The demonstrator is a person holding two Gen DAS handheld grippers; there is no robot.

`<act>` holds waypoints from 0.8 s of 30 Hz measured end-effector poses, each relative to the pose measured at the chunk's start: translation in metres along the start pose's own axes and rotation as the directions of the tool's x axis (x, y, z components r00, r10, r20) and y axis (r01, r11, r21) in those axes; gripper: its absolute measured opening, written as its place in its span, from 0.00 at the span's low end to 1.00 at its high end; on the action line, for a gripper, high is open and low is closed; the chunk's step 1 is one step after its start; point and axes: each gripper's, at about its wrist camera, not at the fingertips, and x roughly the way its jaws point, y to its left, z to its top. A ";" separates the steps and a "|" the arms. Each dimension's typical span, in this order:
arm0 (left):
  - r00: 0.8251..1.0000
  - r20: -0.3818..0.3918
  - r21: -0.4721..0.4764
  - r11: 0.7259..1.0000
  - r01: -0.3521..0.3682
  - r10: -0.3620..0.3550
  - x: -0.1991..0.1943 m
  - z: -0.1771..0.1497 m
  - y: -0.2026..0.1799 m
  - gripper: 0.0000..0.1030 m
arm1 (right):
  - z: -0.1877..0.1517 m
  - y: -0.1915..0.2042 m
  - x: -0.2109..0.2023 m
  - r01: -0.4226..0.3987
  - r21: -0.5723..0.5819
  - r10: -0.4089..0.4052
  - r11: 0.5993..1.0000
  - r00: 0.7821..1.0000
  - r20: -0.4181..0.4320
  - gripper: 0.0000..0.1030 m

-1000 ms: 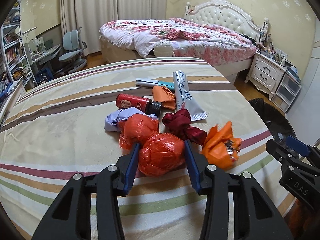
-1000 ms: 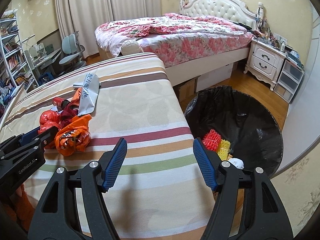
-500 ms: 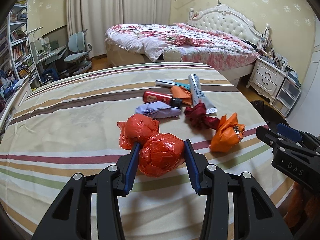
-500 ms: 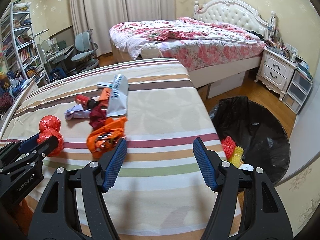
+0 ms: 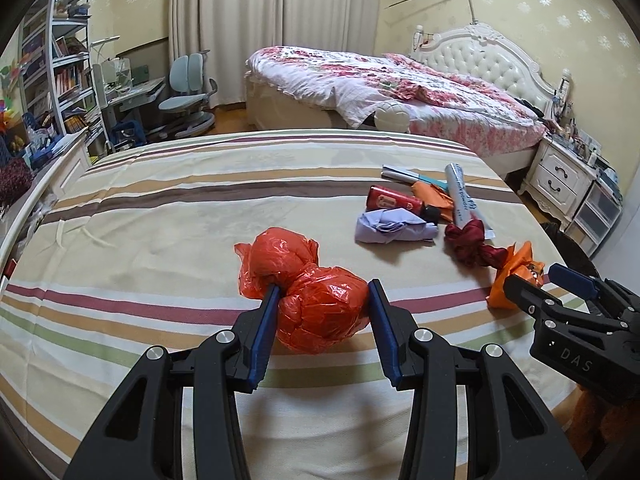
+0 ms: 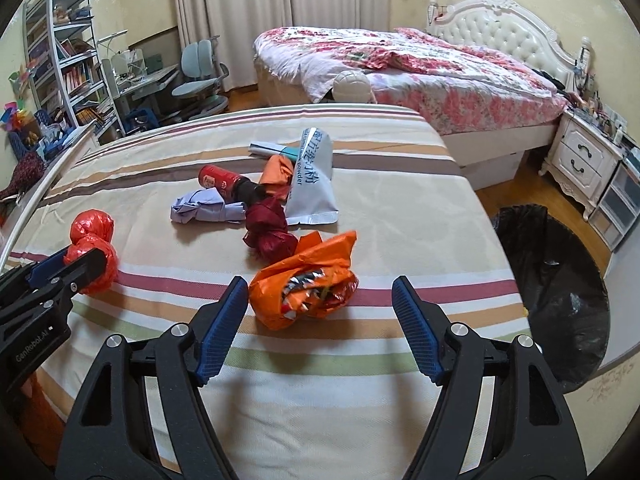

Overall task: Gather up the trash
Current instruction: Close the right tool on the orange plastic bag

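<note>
The left gripper (image 5: 322,308) is clamping its 2 blue pads on a knotted red plastic bag (image 5: 316,304), holding it over the striped bedspread (image 5: 192,216). Further right, a loose pile is lying on the bedspread: a crumpled pale purple paper (image 6: 208,210), a red bottle (image 6: 222,182), a dark red bag (image 6: 268,230), a small orange wrapper (image 6: 278,172) and a silver pouch (image 6: 314,178), all touching or overlapping. Just in front of the pile, an orange bag (image 6: 308,284) is sitting between the jaws of the right gripper (image 6: 320,308), which are standing wide apart, having just been opening, and not touching it. At the far right, a black-lined bin (image 6: 560,280) is standing on the floor beside the bed.
</note>
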 end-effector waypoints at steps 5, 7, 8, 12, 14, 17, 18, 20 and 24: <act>1.000 -0.006 -0.006 1.000 0.008 -0.008 0.003 0.000 0.001 0.43 | 0.002 0.003 0.002 0.001 -0.010 -0.001 1.000 1.000 -0.009 0.68; 1.000 -0.005 -0.004 1.000 0.011 -0.011 0.003 0.000 0.000 0.43 | 0.002 0.003 0.005 -0.020 -0.004 0.020 1.000 0.999 -0.028 0.63; 1.000 -0.006 -0.004 1.000 0.013 -0.013 0.004 0.000 0.001 0.43 | 0.002 0.003 0.006 -0.029 0.000 0.029 1.000 0.999 -0.034 0.63; 1.000 -0.006 -0.005 1.000 0.014 -0.014 0.004 0.000 0.001 0.43 | 0.001 0.009 0.007 -0.034 -0.011 0.034 0.999 0.999 -0.038 0.63; 1.000 -0.004 -0.005 1.000 0.015 -0.015 0.004 0.000 0.001 0.43 | 0.000 0.010 0.008 -0.026 -0.022 0.025 0.999 0.999 -0.041 0.57; 1.000 0.003 -0.004 1.000 0.018 -0.018 0.003 0.000 0.001 0.43 | -0.001 0.009 0.007 -0.020 -0.026 0.019 0.999 0.999 -0.040 0.54; 1.000 0.004 -0.004 1.000 0.020 -0.020 0.002 0.000 0.000 0.43 | -0.001 0.008 0.005 -0.016 -0.026 0.015 1.000 0.999 -0.034 0.54; 1.000 0.009 -0.003 1.000 0.027 -0.027 0.000 0.000 -0.002 0.43 | 0.000 0.004 0.002 -0.009 -0.024 0.009 1.000 1.000 -0.025 0.54; 0.999 0.025 0.007 0.999 0.049 -0.049 -0.007 0.002 -0.009 0.43 | 0.000 -0.007 -0.010 0.009 -0.006 -0.009 1.000 1.000 0.001 0.54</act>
